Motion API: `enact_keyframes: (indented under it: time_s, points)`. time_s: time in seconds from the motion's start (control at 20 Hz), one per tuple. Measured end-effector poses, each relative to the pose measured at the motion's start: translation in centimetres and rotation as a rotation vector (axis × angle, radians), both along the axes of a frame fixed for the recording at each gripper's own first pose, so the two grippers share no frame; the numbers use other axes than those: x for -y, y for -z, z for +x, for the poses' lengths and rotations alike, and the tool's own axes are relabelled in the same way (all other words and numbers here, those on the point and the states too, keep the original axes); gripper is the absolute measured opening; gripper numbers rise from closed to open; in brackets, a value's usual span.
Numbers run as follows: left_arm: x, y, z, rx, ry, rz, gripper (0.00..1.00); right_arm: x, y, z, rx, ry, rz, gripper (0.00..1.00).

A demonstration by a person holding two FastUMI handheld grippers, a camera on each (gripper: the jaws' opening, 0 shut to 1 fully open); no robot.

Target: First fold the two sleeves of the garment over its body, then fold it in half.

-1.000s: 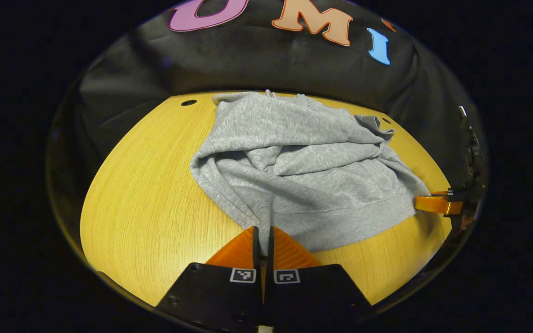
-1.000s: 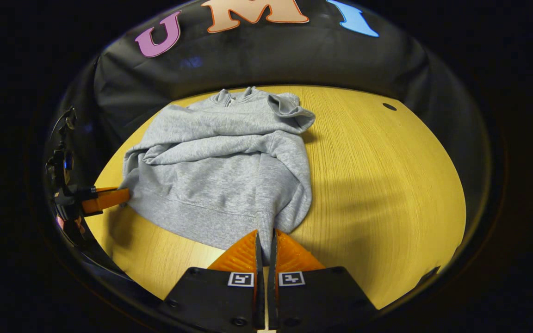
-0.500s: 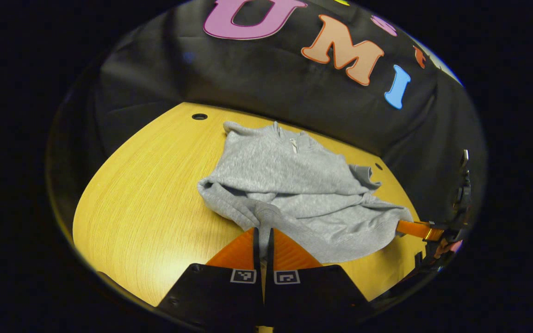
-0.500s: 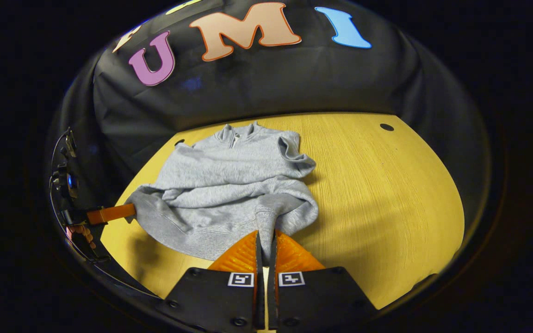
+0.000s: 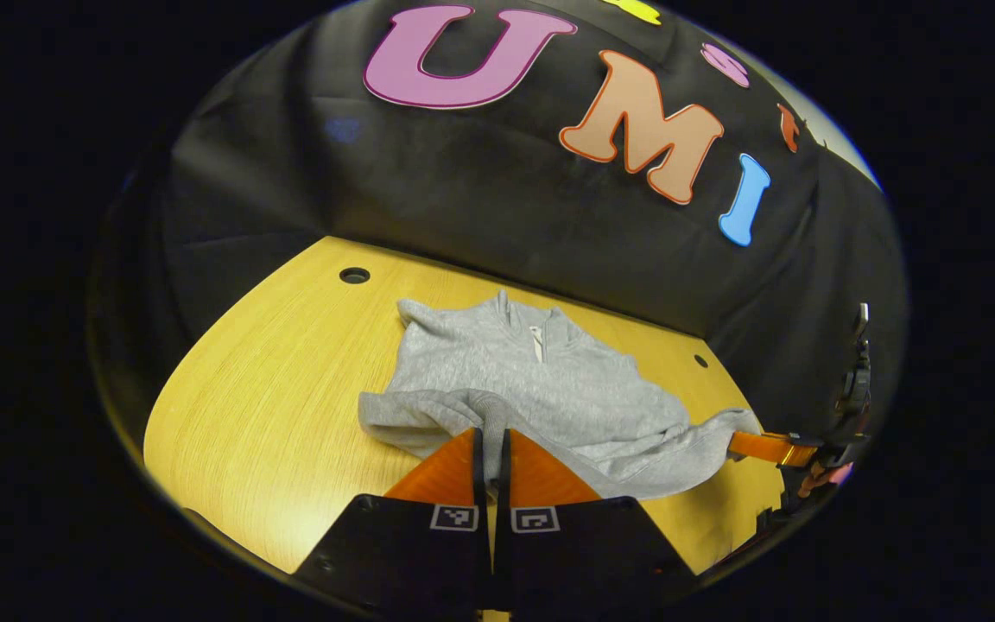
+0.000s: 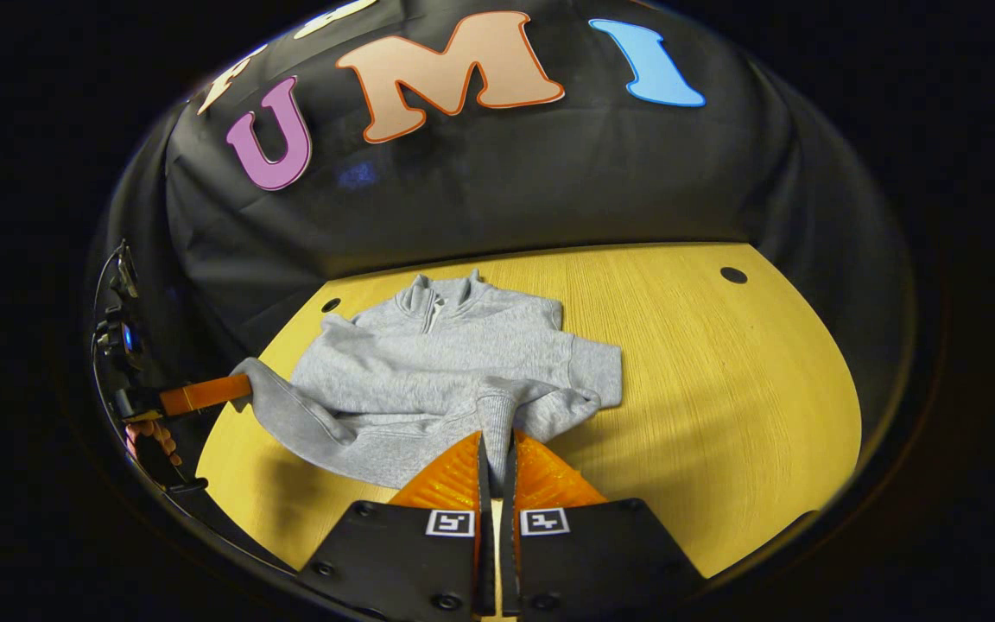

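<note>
Up front, left gripper view: left claw [image 5: 491, 432] pressed together on a bunched bit of hem of the grey garment [image 5: 541, 389], cloth caught between both fingers. Garment lies on the yellow wooden tabletop [image 5: 273, 406], collar and short zip toward the black booth wall [image 5: 480, 199], near edge raised off the wood. At far right, the right claw [image 5: 744, 443] grips the other hem corner; a hand [image 5: 821, 475] behind it. Two small round holes in the tabletop, one [image 5: 354, 276] far left of the collar.

Right gripper view: right claw [image 6: 496, 436] pinched shut on a fold of garment [image 6: 437, 371] hem. Sleeves lie folded across the body. Left claw [image 6: 234, 389] at the left edge, holding the opposite hem corner, lifted above the tabletop [image 6: 722, 406].
</note>
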State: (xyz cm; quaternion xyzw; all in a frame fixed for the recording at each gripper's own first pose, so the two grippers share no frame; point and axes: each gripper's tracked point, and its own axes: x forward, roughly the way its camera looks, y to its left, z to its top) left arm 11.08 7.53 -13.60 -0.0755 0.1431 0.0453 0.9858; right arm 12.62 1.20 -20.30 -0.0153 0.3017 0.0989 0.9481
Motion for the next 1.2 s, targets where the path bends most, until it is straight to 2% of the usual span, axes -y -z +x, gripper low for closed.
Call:
enact_keyframes:
  time_s: [0.3, 0.4, 0.55, 0.6, 0.75, 0.8, 0.85, 0.9, 0.95, 1.1, 1.2]
  points:
    - [-1.5, 0.0, 5.5, -0.029, -0.02, 0.057, 0.0, -0.5, 1.4, 5.5, -0.071, 0.019, 0.021, 0.05]
    - [-2.2, 0.3, 7.6, -0.04, -0.027, 0.054, 0.02, -0.5, 2.8, 7.6, -0.114, 0.029, 0.039, 0.05]
    - [-3.4, 1.6, 10.1, -0.088, -0.026, 0.061, 0.0, -0.3, 5.4, 9.3, -0.183, 0.028, 0.049, 0.07]
    - [-3.7, 2.1, 10.8, -0.107, -0.022, 0.07, 0.0, -0.3, 6.2, 9.8, -0.204, 0.027, 0.05, 0.05]
    - [-4.6, 4.2, 12.4, -0.179, -0.024, 0.117, 0.01, -0.2, 7.2, 10.9, -0.229, 0.025, 0.087, 0.12]
    - [-4.7, 4.9, 12.4, -0.208, -0.031, 0.133, 0.02, -0.2, 7.1, 11.0, -0.235, 0.028, 0.104, 0.18]
    - [-4.8, 5.2, 12.4, -0.217, -0.038, 0.147, 0.06, -0.3, 7.1, 11.0, -0.237, 0.025, 0.118, 0.17]
    - [-4.8, 5.2, 12.6, -0.215, -0.042, 0.16, 0.09, -0.2, 7.1, 11.1, -0.237, 0.019, 0.125, 0.24]
    - [-5.1, 5.2, 13.0, -0.207, -0.051, 0.174, 0.13, -0.2, 7.1, 10.9, -0.243, 0.018, 0.131, 0.21]
    - [-5.3, 5.2, 13.5, -0.199, -0.061, 0.194, 0.19, -0.1, 6.3, 11.1, -0.225, 0.011, 0.143, 0.37]
    - [-6.2, 3.9, 13.3, -0.183, -0.081, 0.248, 0.4, -0.3, 5.1, 11.5, -0.184, 0.001, 0.16, 0.64]
